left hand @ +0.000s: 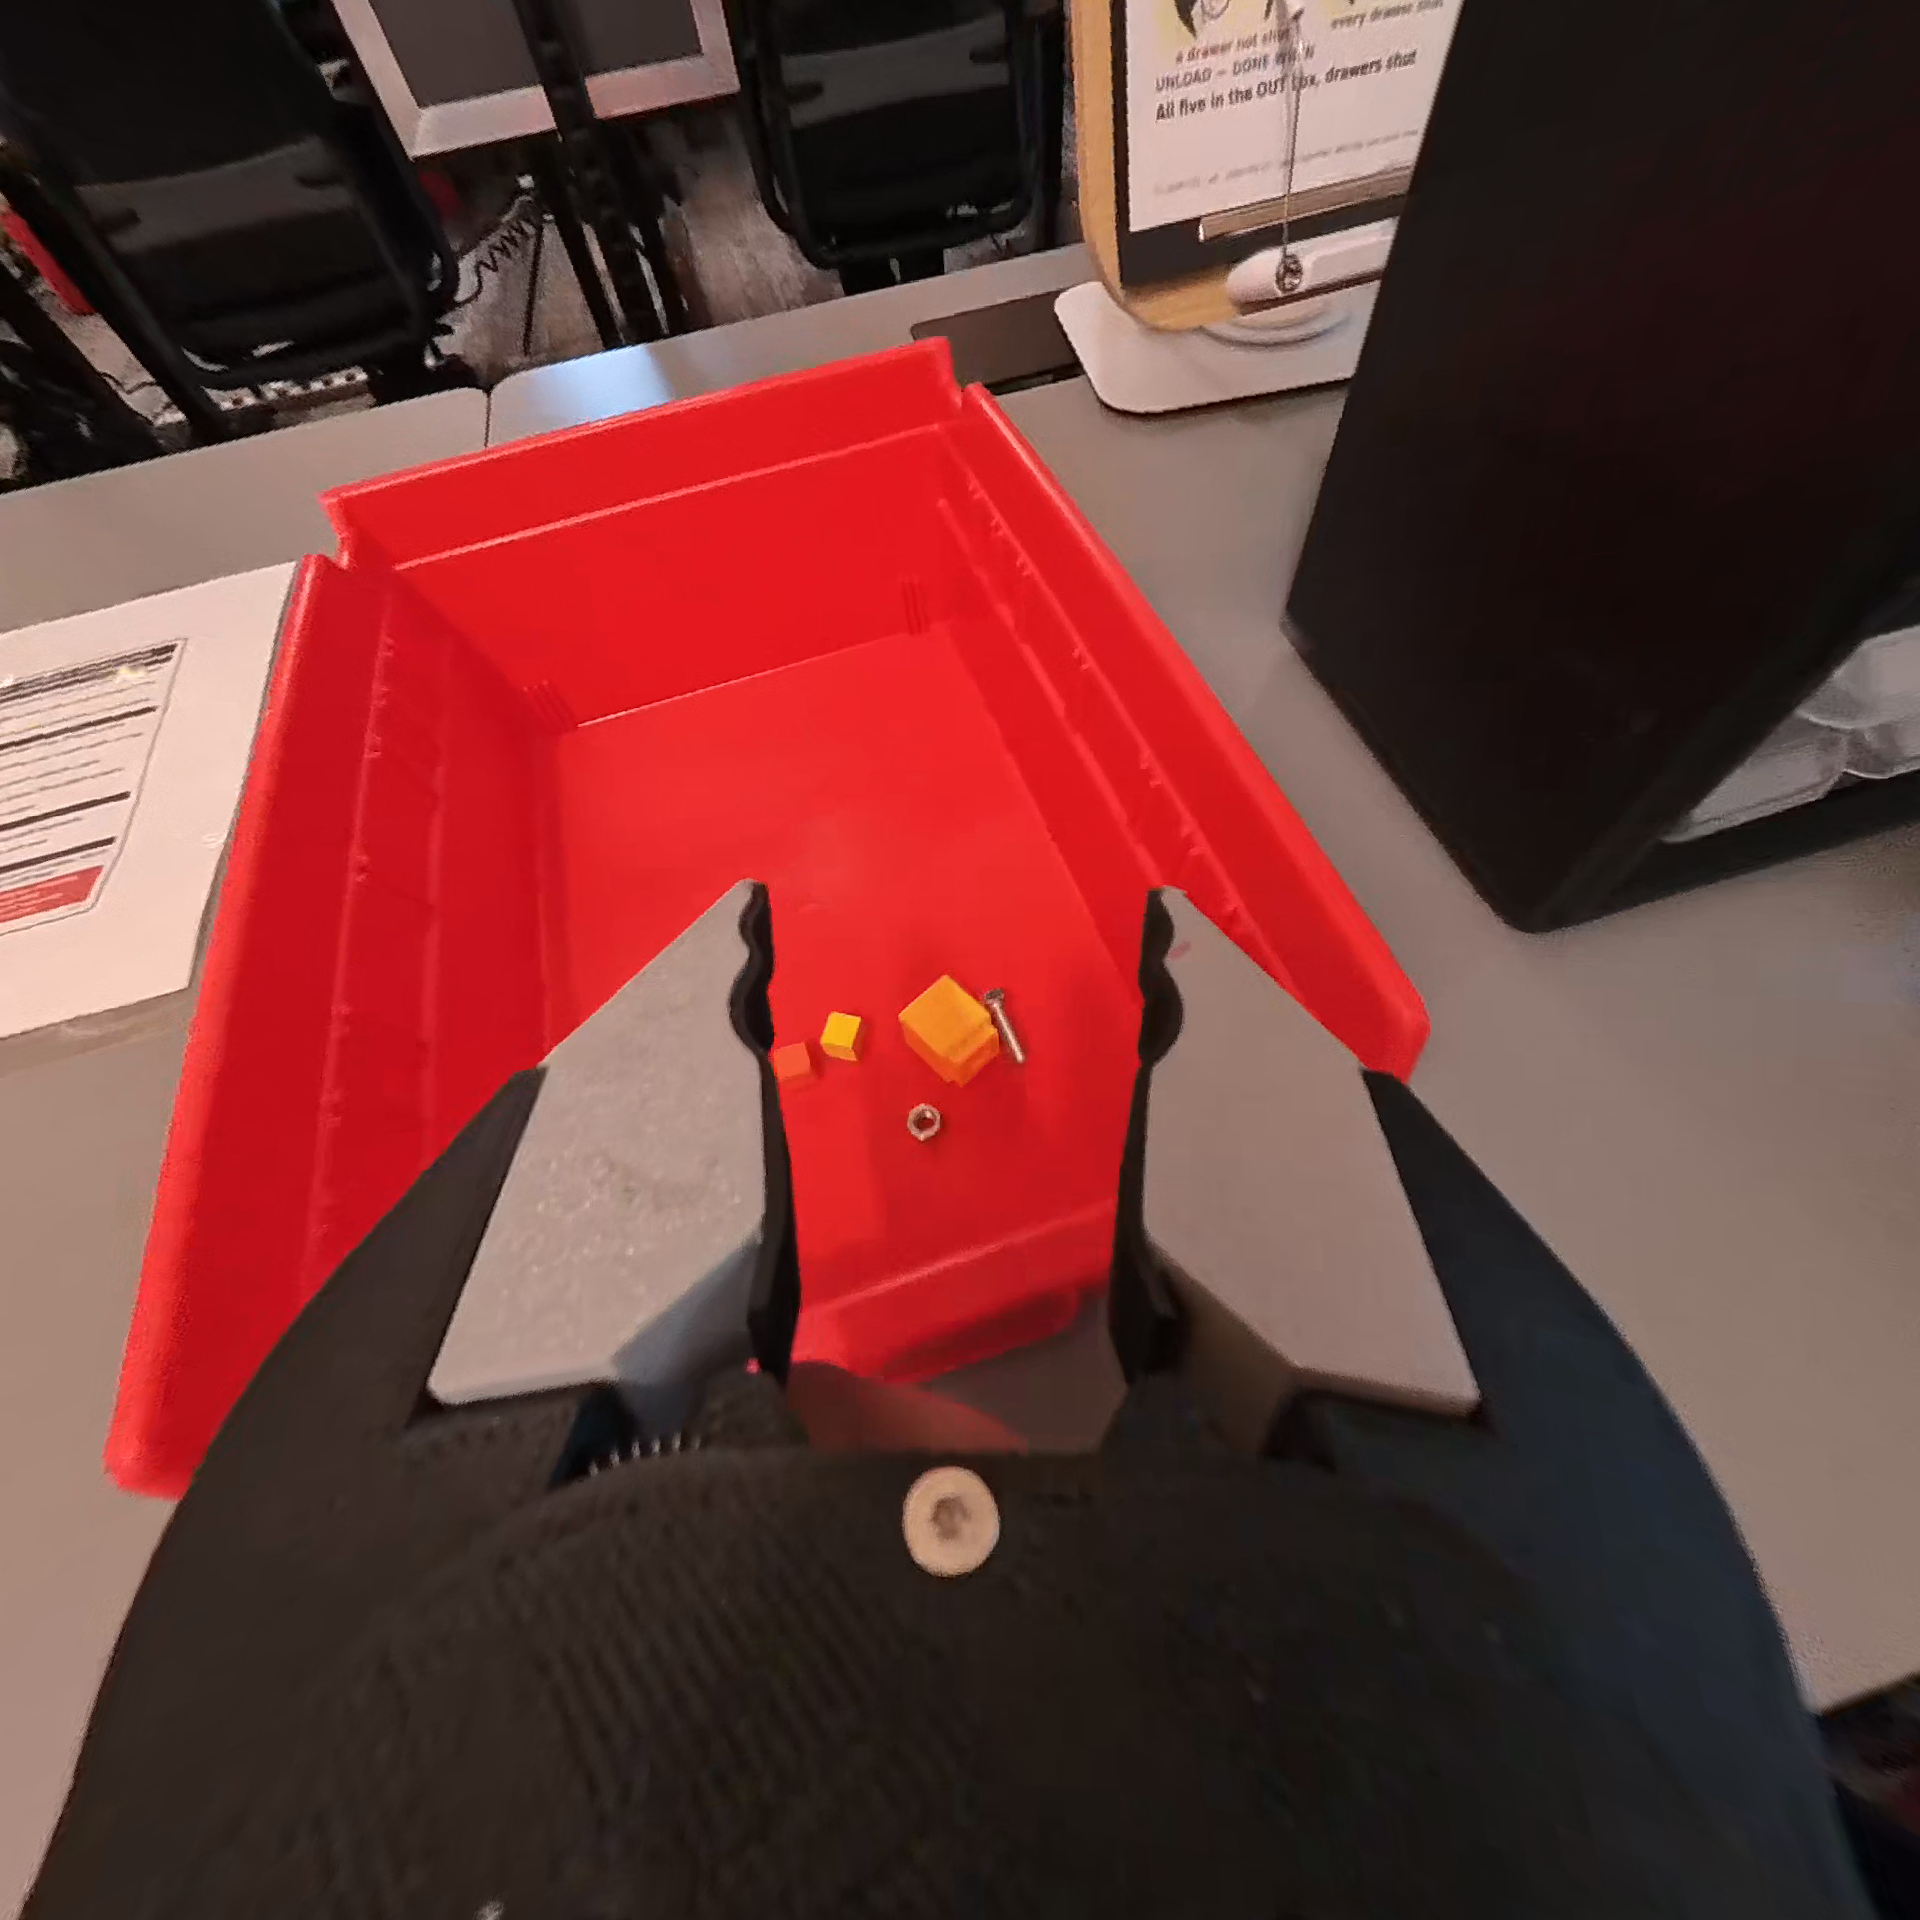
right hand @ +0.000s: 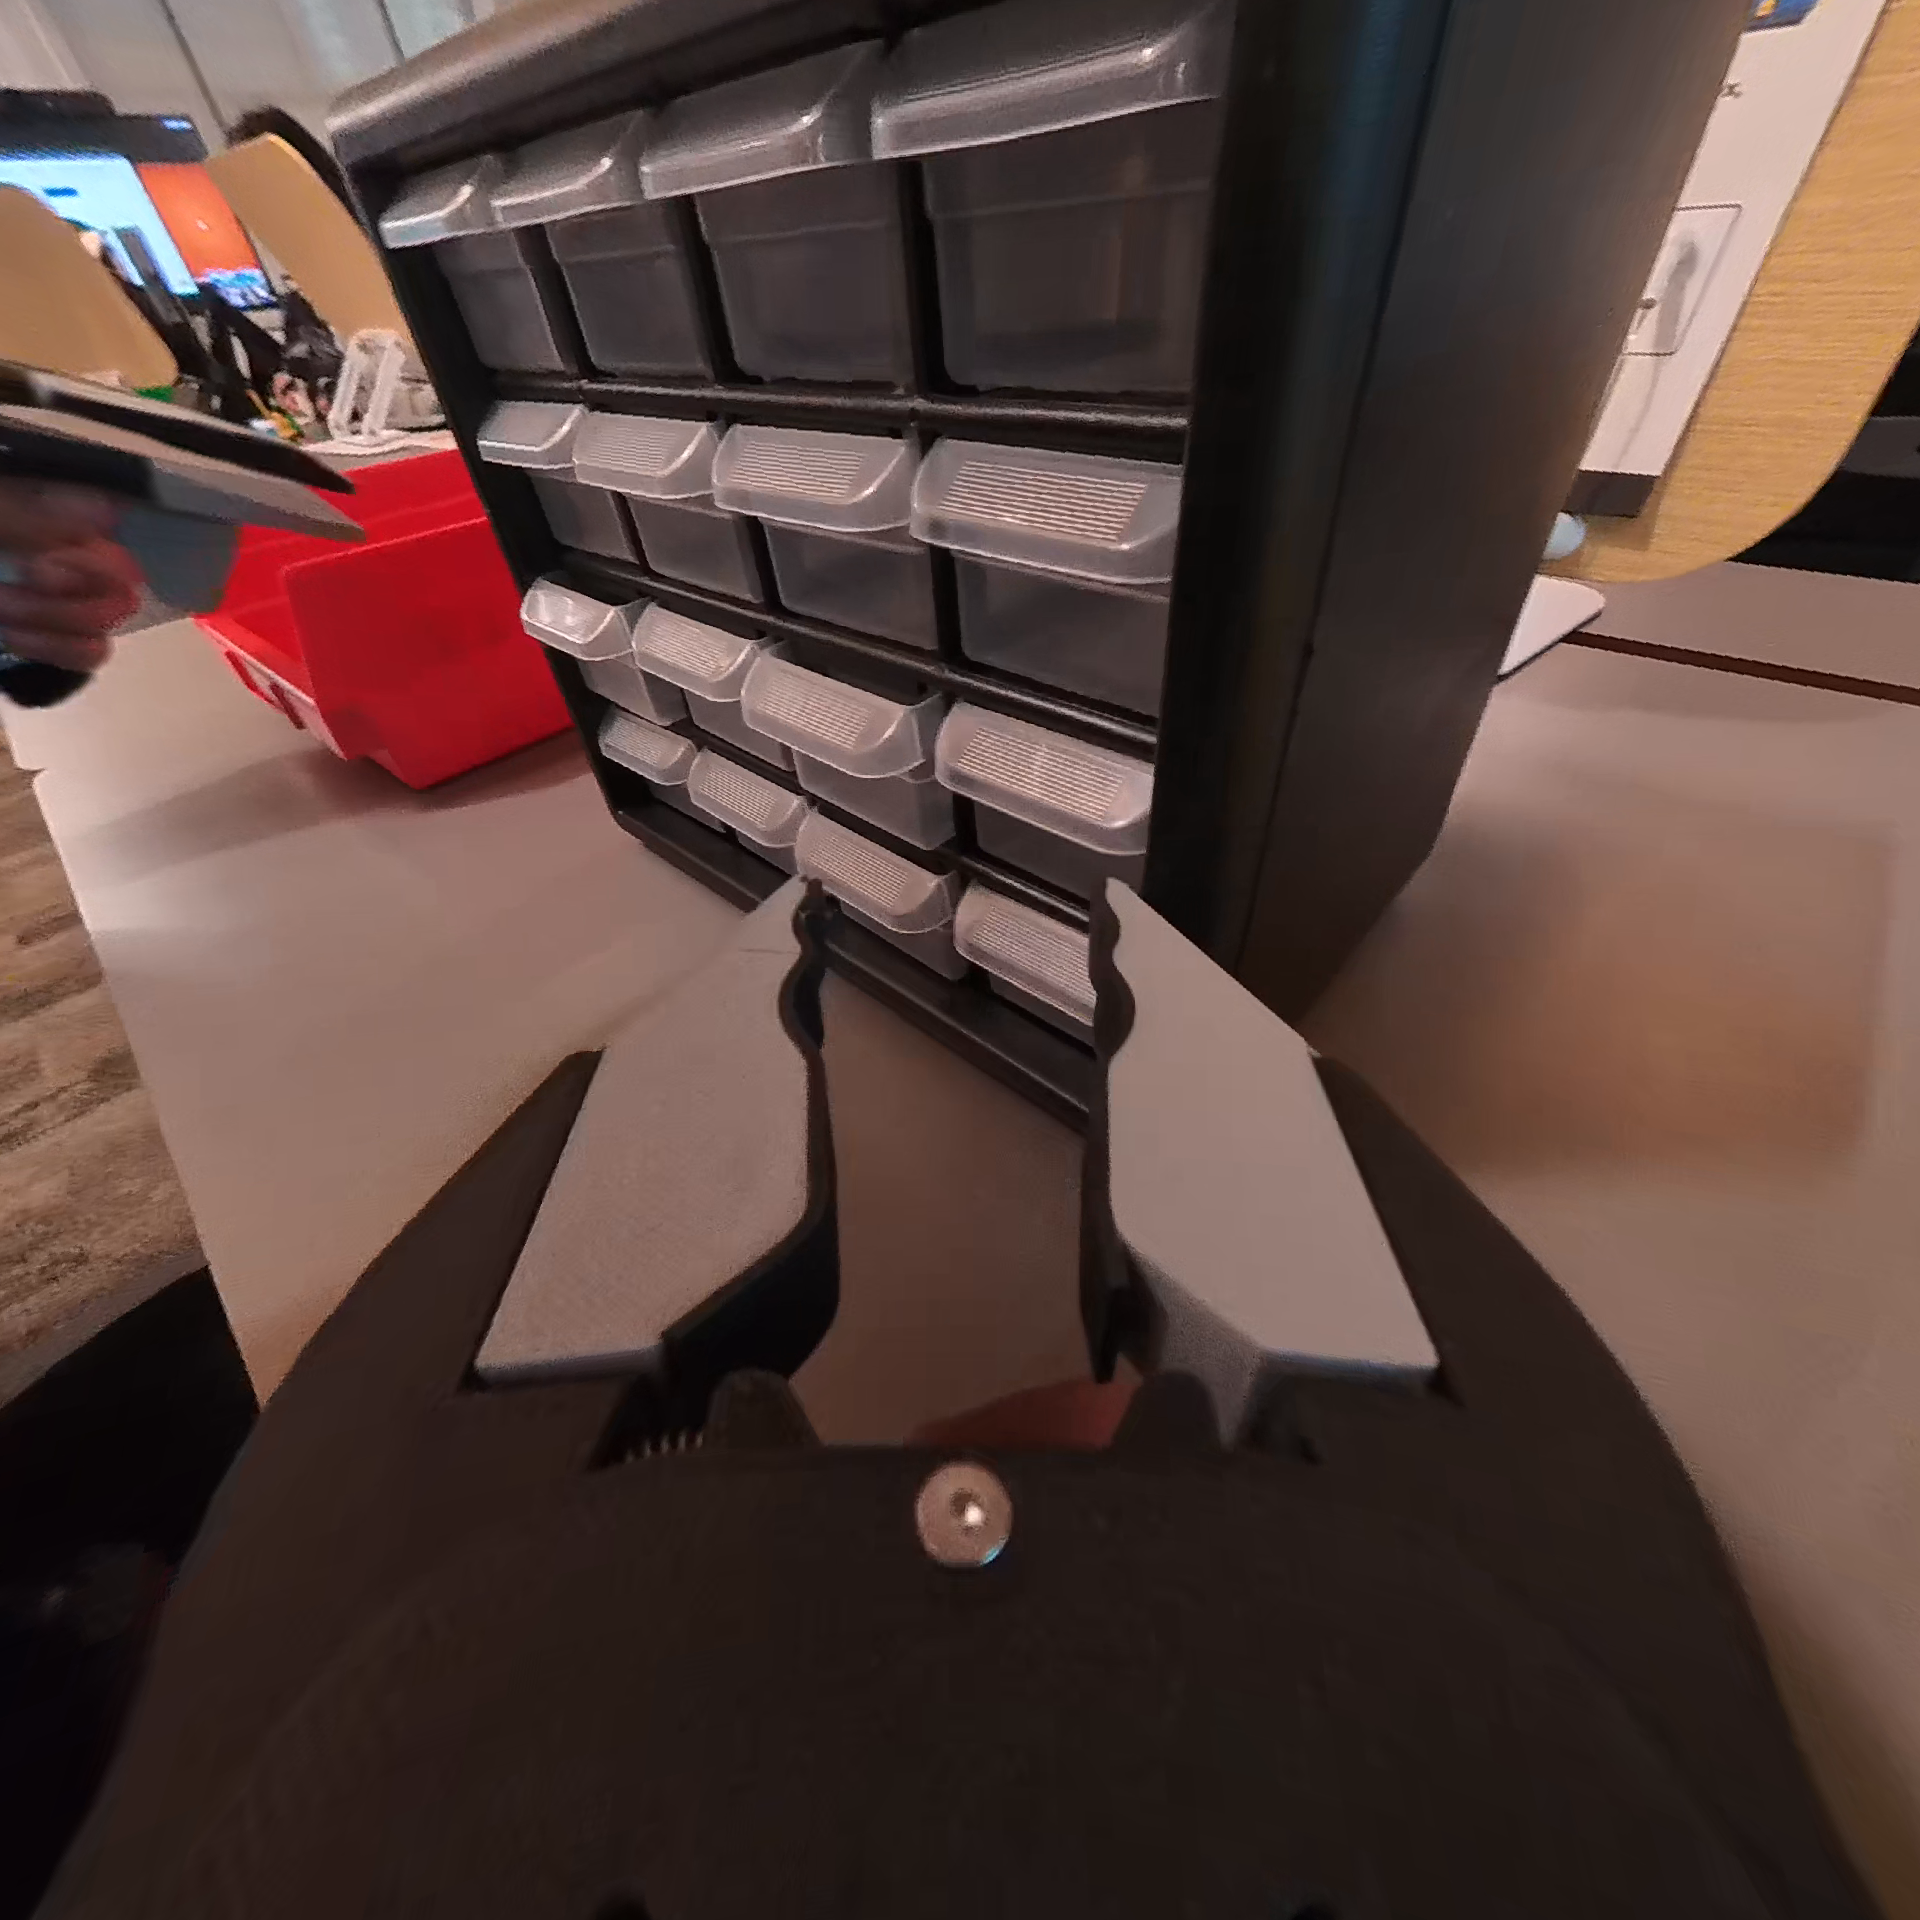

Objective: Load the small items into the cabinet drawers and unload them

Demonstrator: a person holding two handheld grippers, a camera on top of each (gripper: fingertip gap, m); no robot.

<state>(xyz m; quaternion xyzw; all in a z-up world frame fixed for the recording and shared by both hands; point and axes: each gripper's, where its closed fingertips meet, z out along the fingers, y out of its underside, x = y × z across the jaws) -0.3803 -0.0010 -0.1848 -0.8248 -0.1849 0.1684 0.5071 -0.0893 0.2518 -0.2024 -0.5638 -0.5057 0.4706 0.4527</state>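
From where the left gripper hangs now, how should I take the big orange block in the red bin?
Come straight down from above with the open left gripper and close on the large orange block's two flat sides facing near and far; the screw lies against its right face, so avoid that side.

Grey table [left hand: 1558, 1143], red bin [left hand: 343, 935], black drawer cabinet [right hand: 1351, 520], paper sheet [left hand: 94, 810]

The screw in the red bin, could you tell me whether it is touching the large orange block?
Touching: the left wrist view shows the screw lying right against the large orange block's right side, no red floor visible between them.
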